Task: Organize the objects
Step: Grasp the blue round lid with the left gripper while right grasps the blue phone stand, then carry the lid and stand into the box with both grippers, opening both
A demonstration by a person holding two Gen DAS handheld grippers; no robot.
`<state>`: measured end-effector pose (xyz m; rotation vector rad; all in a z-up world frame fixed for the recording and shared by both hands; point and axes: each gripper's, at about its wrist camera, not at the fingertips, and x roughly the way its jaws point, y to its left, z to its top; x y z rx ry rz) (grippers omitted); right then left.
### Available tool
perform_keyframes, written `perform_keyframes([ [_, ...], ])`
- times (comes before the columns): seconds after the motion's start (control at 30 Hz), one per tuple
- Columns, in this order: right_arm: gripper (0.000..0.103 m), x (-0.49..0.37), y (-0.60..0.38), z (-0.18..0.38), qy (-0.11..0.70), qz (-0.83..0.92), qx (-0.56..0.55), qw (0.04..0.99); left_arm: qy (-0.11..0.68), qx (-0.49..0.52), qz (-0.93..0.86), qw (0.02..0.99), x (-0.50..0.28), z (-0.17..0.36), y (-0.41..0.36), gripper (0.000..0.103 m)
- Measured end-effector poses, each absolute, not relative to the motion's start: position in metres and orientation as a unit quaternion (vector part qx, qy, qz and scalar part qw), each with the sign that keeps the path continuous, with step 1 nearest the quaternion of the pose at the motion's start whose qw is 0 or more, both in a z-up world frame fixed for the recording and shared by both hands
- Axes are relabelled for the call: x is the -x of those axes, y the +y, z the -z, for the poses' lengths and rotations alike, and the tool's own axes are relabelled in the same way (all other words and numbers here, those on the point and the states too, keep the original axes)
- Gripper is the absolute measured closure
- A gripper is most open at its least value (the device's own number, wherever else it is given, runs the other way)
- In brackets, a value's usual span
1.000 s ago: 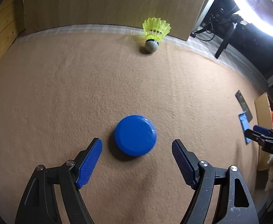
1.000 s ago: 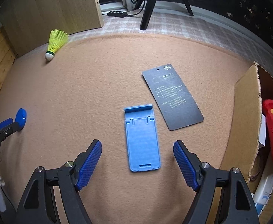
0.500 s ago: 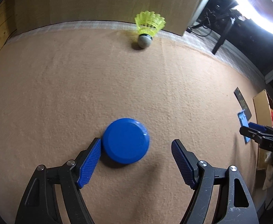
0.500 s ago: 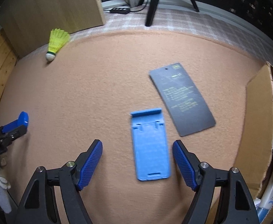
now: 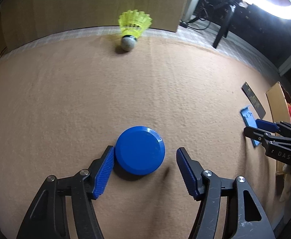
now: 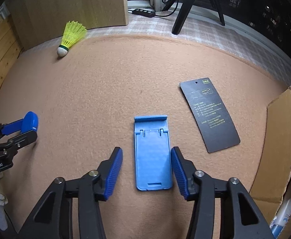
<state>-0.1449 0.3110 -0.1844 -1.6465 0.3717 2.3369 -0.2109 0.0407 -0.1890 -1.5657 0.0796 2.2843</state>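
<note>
While both tools point steeply down at the tan felt counter, we hold the left gripper over the blue round lid, which lies flat near the counter's near edge in the left wrist view. Its fingers are closing with the lid between them: the left pad touches the lid's rim, while the right pad stands apart from it, so nothing is clamped yet. In the right wrist view this same tool reaches in from the counter's left edge, the lid seen edge-on at its tips.

We keep the right gripper low over the light blue phone stand, which lies flat near the middle of the counter's near edge, its lipped end toward the far edge. These fingers are closing too, with the stand between them: the right pad sits against or just beside the stand's long side, we cannot tell which, and the left pad is clearly apart from it. The stand is not gripped.

Just right of the stand lies a dark printed card, tilted, near a cardboard box at the counter's right edge. A yellow shuttlecock lies near the far left corner, its cork tip on the felt.
</note>
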Motion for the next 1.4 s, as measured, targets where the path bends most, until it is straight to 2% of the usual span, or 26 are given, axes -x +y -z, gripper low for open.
perform_keyframes([
  [0.17, 0.065, 0.141, 0.301, 0.184, 0.111, -0.81, 0.564, 0.121, 0.051, 0.55, -0.811, 0.193, 0.205, 0.189, 0.056, 0.038],
  [0.57, 0.066, 0.138, 0.296, 0.184, 0.103, -0.815, 0.558, 0.117, 0.076, 0.543, -0.813, 0.199, 0.202, 0.191, 0.067, 0.038],
  [0.7, 0.066, 0.138, 0.294, 0.183, 0.104, -0.816, 0.556, 0.117, 0.064, 0.54, -0.816, 0.197, 0.204, 0.19, 0.059, 0.049],
  [1.4, 0.069, 0.112, 0.304, 0.174, 0.147, -0.825, 0.534, 0.113, 0.044, 0.539, -0.815, 0.211, 0.189, 0.179, 0.056, 0.049],
])
